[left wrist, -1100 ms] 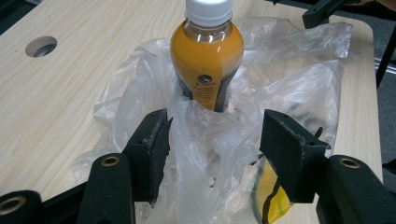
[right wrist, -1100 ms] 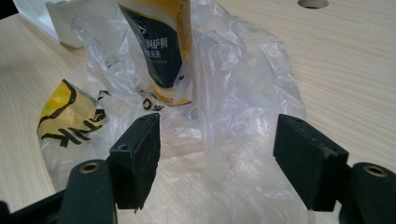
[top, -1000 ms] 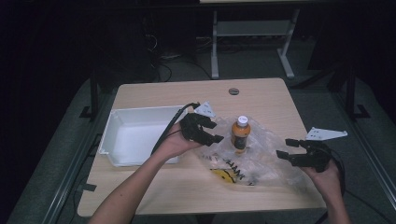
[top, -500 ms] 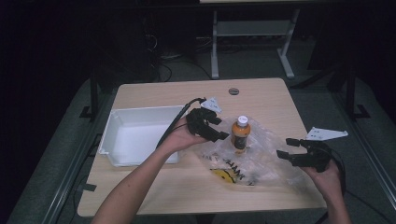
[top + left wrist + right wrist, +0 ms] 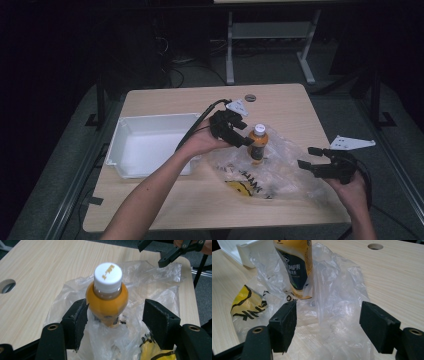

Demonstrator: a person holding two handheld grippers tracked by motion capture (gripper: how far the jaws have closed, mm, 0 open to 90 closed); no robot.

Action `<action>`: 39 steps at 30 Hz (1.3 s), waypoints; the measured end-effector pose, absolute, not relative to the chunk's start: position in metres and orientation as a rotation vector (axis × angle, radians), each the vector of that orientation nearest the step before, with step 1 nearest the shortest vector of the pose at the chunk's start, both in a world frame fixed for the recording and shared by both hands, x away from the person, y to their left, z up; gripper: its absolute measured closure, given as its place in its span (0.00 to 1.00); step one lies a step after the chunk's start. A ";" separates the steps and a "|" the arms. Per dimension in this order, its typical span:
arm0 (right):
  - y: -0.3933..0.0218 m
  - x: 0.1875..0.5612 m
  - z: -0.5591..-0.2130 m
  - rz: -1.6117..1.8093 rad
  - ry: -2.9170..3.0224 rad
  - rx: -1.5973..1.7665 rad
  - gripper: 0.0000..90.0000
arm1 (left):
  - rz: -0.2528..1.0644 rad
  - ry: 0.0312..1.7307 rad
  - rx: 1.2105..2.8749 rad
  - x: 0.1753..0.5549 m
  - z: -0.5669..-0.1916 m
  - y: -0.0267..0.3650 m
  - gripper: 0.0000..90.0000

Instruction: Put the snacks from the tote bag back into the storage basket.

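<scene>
I have the left gripper (image 5: pixel 244 136) open around the orange bottle (image 5: pixel 258 145) standing on the plastic bag (image 5: pixel 280 172) toward the bench's right edge, right gripper (image 5: pixel 312 159) open by the bag; next I judge a squeeze below the cap.

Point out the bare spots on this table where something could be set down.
Bare wood lies along the far edge beside the round hole, and along the near edge in front of the white tray. The middle is crowded: bottle standing on the spread plastic bag.
</scene>
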State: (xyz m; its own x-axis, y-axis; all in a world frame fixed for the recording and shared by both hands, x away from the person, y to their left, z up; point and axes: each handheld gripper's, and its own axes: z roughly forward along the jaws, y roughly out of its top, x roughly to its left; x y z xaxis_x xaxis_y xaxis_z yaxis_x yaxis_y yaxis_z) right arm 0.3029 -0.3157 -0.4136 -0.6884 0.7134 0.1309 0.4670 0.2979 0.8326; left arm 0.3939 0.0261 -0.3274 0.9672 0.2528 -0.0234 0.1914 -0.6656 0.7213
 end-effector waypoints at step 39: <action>-0.316 0.301 -0.411 1.354 2.296 1.058 0.32 | 0.066 0.212 2.395 0.410 -0.326 -0.007 0.48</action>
State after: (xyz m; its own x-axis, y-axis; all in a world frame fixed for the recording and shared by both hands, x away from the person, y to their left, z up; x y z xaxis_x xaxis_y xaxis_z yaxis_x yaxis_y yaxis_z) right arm 0.3010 -0.3162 -0.4112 -0.6955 0.7075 0.1256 0.4522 0.2951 0.8417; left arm 0.4100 -0.0072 -0.3257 0.9852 0.1713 -0.0118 0.1345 -0.7276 0.6726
